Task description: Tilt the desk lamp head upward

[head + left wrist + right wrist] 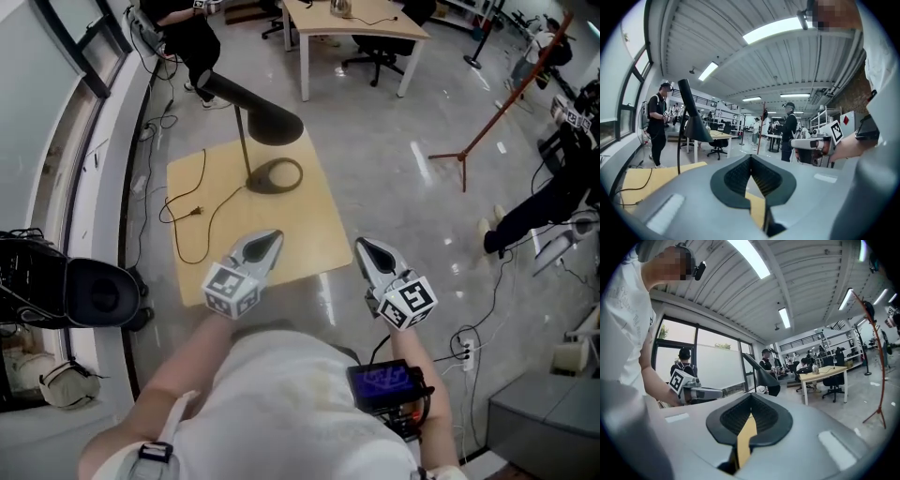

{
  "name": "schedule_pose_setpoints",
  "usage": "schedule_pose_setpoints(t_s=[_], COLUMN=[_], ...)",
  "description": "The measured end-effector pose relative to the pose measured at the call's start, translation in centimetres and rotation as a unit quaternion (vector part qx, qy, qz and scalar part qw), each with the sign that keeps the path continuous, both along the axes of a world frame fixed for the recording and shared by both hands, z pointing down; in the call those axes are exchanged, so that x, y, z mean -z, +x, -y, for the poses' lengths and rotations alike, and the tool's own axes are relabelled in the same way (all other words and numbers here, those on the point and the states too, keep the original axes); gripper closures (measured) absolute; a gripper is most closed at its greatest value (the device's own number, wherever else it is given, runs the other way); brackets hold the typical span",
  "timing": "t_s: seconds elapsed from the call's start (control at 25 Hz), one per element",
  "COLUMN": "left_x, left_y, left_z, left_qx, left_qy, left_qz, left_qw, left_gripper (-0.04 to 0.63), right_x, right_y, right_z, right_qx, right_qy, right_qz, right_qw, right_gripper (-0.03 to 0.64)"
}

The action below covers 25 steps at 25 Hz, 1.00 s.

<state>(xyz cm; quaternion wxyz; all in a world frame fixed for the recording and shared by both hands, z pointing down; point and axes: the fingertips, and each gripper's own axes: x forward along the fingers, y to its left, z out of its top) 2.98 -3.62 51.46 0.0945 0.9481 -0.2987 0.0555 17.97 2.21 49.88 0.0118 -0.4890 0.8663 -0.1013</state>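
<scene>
Both the left tool (pixel 274 238) and the right tool (pixel 362 247) have their jaws together on nothing, at the counter's (pixel 314 220) near edge. The lamp head (pixel 274 126) lies ahead of them, well apart, more directly in front of the left tool. Its long axis slopes down toward the tools, wide end nearest.

Open-plan lab/office — desks (pixel 361 23) w/ swivel chairs (pixel 377 58), strip ceiling lights (pixel 776 29), polished concrete floor (pixel 412 187).
</scene>
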Motion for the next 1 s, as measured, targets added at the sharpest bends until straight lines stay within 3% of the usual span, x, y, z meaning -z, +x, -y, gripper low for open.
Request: schedule_pose_setpoints(t_s=[0.36, 0.72, 1.0], left_x=[-0.1, 0.7, 3.1], left_y=[-2.1, -3.3, -5.4], left_z=[2.2, 9.3, 15.8], left_qx=[0.069, 0.083, 0.082], left_qy=[-0.008, -0.002, 0.019], left_qz=[0.031, 0.024, 0.012], left_qw=[0.9971, 0.9963, 0.9964], left_gripper=[0.594, 0.594, 0.594], right_x=[-1.6, -2.5, -1.9], right_y=[-1.2, -2.4, -2.9], right_z=[4.2, 10.1, 15.5], right_qx=[0.050, 0.055, 0.028], right_qy=[-0.032, -0.055, -0.054], right_qz=[0.006, -0.005, -0.012], right_qw=[0.998, 0.997, 0.998], right_gripper=[0.605, 0.604, 0.604])
